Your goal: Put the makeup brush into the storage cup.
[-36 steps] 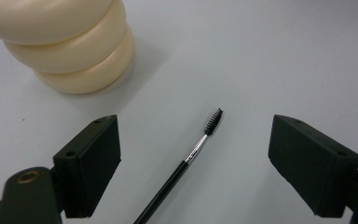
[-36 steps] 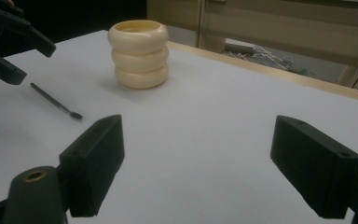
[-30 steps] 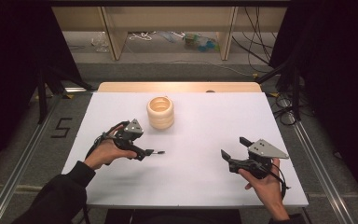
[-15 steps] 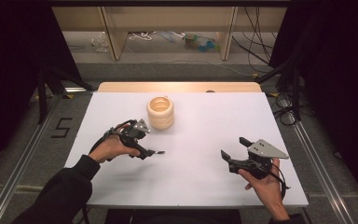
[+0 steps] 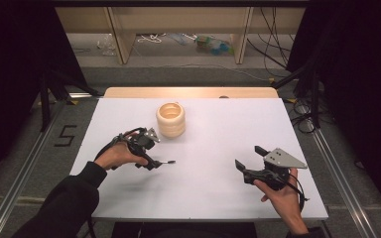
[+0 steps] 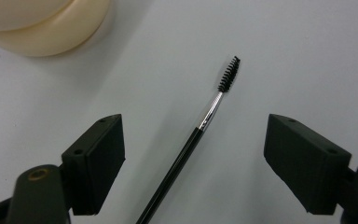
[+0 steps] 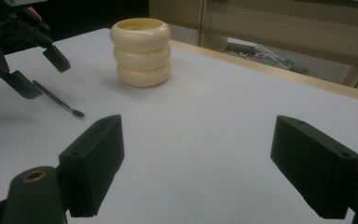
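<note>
Left gripper (image 5: 151,151) poised over a mascara-style spoolie brush (image 5: 164,162) on the white table (image 5: 218,129).

High view: the brush lies at 4 o'clock from the cream ribbed cup (image 5: 171,119), its bristle tip poking out at 3 o'clock from the left gripper; the right gripper (image 5: 248,161) hovers well apart at 4 o'clock, jaws spread, holding nothing.
Left gripper view: jaws stand wide, having just been closing slightly; the brush (image 6: 200,128) lies between them, touching neither, bristles toward 1 o'clock, cup (image 6: 46,23) at 11 o'clock.
Right gripper view: wide jaws, nothing between them; cup (image 7: 141,51) at 11 o'clock, brush (image 7: 58,103) near the left gripper (image 7: 35,70) at 10 o'clock.
</note>
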Action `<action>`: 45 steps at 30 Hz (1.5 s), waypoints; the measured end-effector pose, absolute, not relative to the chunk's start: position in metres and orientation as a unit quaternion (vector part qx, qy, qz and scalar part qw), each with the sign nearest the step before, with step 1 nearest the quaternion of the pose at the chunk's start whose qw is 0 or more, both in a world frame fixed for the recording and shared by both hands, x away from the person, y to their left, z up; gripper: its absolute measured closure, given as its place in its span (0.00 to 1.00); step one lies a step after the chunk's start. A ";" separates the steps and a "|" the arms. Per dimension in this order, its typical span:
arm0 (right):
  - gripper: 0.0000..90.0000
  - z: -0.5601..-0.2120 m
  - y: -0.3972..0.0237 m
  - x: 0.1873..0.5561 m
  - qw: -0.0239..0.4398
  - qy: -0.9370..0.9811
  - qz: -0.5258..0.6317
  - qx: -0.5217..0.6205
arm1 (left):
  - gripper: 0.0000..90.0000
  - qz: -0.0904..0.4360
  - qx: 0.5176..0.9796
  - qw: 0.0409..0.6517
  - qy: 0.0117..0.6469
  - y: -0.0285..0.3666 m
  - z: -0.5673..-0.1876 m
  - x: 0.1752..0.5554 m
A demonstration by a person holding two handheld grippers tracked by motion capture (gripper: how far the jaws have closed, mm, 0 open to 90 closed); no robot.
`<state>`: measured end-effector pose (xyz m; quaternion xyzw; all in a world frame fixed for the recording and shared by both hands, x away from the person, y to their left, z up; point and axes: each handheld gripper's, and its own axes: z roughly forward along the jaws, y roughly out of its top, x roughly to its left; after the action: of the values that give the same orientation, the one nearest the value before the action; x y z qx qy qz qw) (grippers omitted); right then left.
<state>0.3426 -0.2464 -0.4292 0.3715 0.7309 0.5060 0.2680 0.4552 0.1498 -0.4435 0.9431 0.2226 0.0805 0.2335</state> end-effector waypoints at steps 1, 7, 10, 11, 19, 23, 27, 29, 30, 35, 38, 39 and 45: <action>0.21 -0.429 -0.246 0.343 0.267 0.731 0.506 0.371 | 0.23 0.078 0.944 0.230 0.223 0.150 -0.443 0.455; 0.21 -0.429 -0.247 0.342 0.270 0.734 0.499 0.372 | 0.23 0.080 0.950 0.217 0.211 0.149 -0.439 0.458; 0.21 -0.429 -0.247 0.342 0.268 0.734 0.499 0.373 | 0.25 0.076 0.953 0.210 0.206 0.148 -0.441 0.460; 0.21 -0.429 -0.246 0.343 0.269 0.732 0.506 0.370 | 0.25 0.075 0.954 0.205 0.205 0.149 -0.442 0.461; 0.21 -0.428 -0.248 0.342 0.274 0.741 0.491 0.368 | 0.27 0.077 0.962 0.182 0.190 0.148 -0.441 0.467; 0.21 -0.427 -0.249 0.342 0.274 0.741 0.490 0.368 | 0.27 0.071 0.964 0.172 0.192 0.149 -0.444 0.468; 0.21 -0.429 -0.247 0.343 0.277 0.736 0.499 0.364 | 0.30 0.072 0.968 0.157 0.185 0.149 -0.446 0.468; 0.21 -0.430 -0.247 0.344 0.277 0.732 0.506 0.362 | 0.31 0.072 0.966 0.159 0.188 0.148 -0.448 0.468; 0.21 -0.427 -0.248 0.341 0.272 0.742 0.490 0.367 | 0.32 0.073 0.968 0.154 0.186 0.148 -0.447 0.468; 0.21 -0.427 -0.248 0.341 0.272 0.742 0.490 0.367 | 0.37 0.070 0.973 0.138 0.171 0.149 -0.449 0.469; 0.21 -0.428 -0.248 0.342 0.274 0.742 0.490 0.366 | 0.40 0.070 0.975 0.131 0.167 0.149 -0.451 0.470; 0.21 -0.428 -0.248 0.342 0.273 0.742 0.491 0.365 | 0.41 0.071 0.974 0.129 0.172 0.149 -0.451 0.470; 0.21 -0.428 -0.248 0.342 0.273 0.743 0.490 0.365 | 0.48 0.072 0.977 0.123 0.158 0.148 -0.453 0.469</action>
<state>0.3417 -0.2480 -0.4277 0.3655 0.7428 0.4900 0.2731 0.4689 0.1479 -0.4525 0.9771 0.1585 0.0721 0.1226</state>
